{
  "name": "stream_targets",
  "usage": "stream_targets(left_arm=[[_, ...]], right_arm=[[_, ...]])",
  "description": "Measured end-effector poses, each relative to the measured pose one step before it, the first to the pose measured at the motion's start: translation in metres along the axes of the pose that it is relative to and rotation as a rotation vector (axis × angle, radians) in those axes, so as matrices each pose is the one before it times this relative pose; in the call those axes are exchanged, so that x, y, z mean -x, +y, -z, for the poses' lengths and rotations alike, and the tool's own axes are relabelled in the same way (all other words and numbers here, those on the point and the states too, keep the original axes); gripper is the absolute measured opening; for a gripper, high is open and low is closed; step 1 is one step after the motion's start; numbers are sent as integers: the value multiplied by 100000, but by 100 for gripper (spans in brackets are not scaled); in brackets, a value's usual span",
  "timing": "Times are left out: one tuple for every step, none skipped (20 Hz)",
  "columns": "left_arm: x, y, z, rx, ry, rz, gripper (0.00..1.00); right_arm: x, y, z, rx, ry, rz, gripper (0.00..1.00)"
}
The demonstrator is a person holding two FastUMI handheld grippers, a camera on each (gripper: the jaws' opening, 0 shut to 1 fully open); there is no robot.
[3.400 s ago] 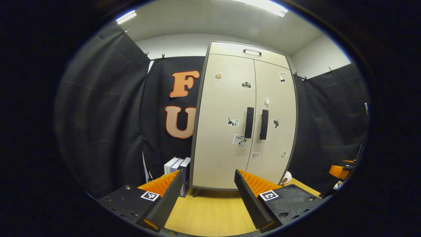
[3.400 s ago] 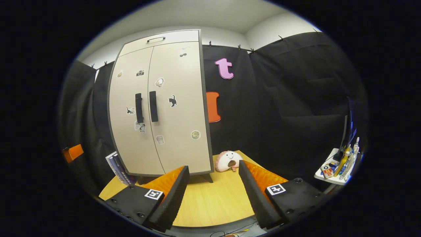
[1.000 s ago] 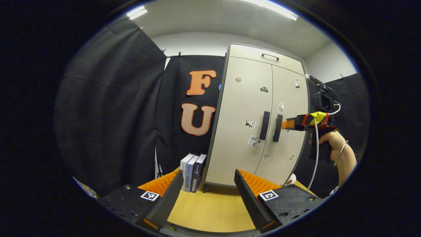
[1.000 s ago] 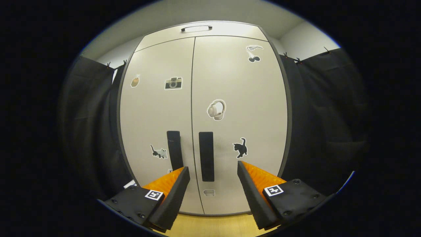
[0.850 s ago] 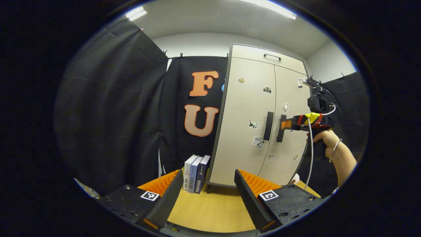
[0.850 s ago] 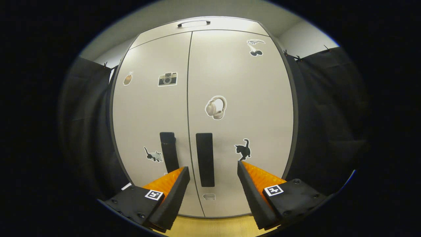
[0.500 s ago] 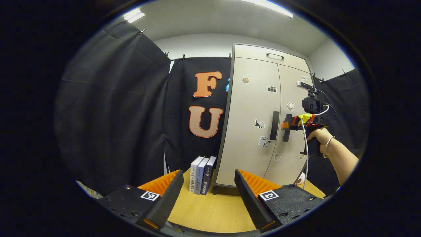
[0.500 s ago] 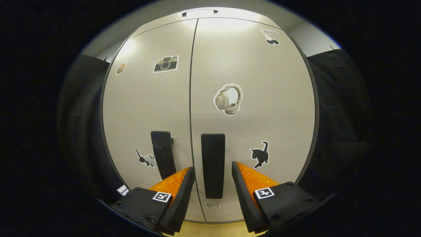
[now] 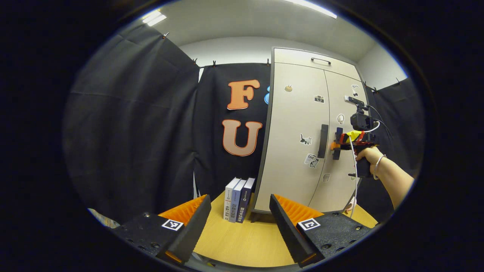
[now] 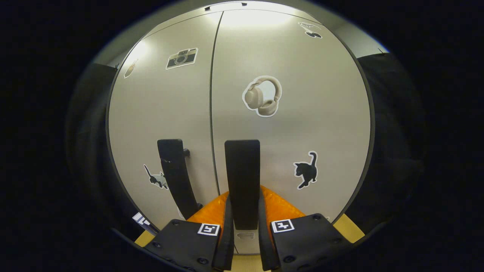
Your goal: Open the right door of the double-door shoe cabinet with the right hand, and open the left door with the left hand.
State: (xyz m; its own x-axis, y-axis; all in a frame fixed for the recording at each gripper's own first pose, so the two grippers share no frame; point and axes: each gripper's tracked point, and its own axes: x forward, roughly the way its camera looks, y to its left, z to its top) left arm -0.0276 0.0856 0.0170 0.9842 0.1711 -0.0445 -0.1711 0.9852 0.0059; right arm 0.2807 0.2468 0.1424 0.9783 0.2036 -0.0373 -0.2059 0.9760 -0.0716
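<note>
Gripping: the right gripper (image 10: 242, 230) has its two fingers closed in on either side of the right door handle (image 10: 242, 181), one finger touching each long edge of the bar.
Right door handle: a flat black bar, long axis upright, running up from between the fingers; it sits on the right door (image 10: 291, 124) just beside the centre seam.
Left door handle: the left door handle (image 10: 174, 177) is a matching black bar, also upright though it looks bowed by the lens, just on the other side of the seam on the left door (image 10: 159, 113); nothing touches it.
Doors: both lie flush with the shoe cabinet (image 9: 302, 132) front, the seam between them a thin upright line.
Cabinet: tall and pale, standing upright on the wooden table (image 9: 242, 241), with a small handle on its top panel (image 9: 320, 60).
Left gripper: the left gripper (image 9: 239, 223) has its fingers spread wide with nothing between them, low over the table and well apart from the cabinet.
Right gripper seen from the left gripper view: the right gripper (image 9: 335, 142) is level at the right door handle (image 9: 337, 143), pointing straight into the door, held by a hand (image 9: 368, 155) with a bracelet on the wrist.
Stickers: a headphones sticker (image 10: 262, 96) sits above the right handle, a black cat sticker (image 10: 305, 170) beside it, a camera sticker (image 10: 182, 57) high on the left door.
Books: three books (image 9: 238, 199) stand upright on the table just beside the cabinet's left side.
</note>
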Motion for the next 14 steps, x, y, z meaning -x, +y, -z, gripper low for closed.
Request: stream_targets(left_arm=[[83, -57, -151, -470, -120, -1, 95], [-33, -101, -163, -71, -443, 231, 95], [4, -163, -144, 137, -260, 403, 95], [28, -324, 39, 66, 41, 596, 95], [-5, -453, -8, -161, 125, 985, 95], [139, -399, -69, -364, 12, 1319, 95], [-44, -576, -73, -456, -199, 1396, 95], [-85, -636, -25, -413, -219, 1659, 95], [-120, -701, -69, -494, -24, 1874, 95], [-86, -478, 32, -395, 90, 1396, 95], [-108, -423, -249, 32, -305, 1419, 95], [41, -520, -192, 238, -625, 1124, 95], [43, -355, -147, 29, -196, 843, 95], [-16, -294, 147, -136, 242, 869, 94]], right_arm=[[1, 19, 51, -1700, 667, -753, 43], [517, -24, 98, -571, 791, -1090, 30], [381, 27, 36, 129, 474, -1190, 30], [524, -32, 48, 200, 41, -806, 30], [436, -54, -123, 781, -354, -546, 30], [570, -139, -33, 657, -255, -20, 30], [545, -261, 53, 811, -191, 103, 30], [489, -315, 42, 307, -467, 160, 30], [818, -279, 114, -3136, 240, -275, 30], [-324, 46, 84, -3875, 860, -1961, 17], [968, 18, 84, -4106, 1141, -1340, 17], [424, -70, 69, -2064, 685, -639, 18], [200, -130, -46, -13, 166, 188, 18], [269, -258, 13, 723, -272, 666, 18]])
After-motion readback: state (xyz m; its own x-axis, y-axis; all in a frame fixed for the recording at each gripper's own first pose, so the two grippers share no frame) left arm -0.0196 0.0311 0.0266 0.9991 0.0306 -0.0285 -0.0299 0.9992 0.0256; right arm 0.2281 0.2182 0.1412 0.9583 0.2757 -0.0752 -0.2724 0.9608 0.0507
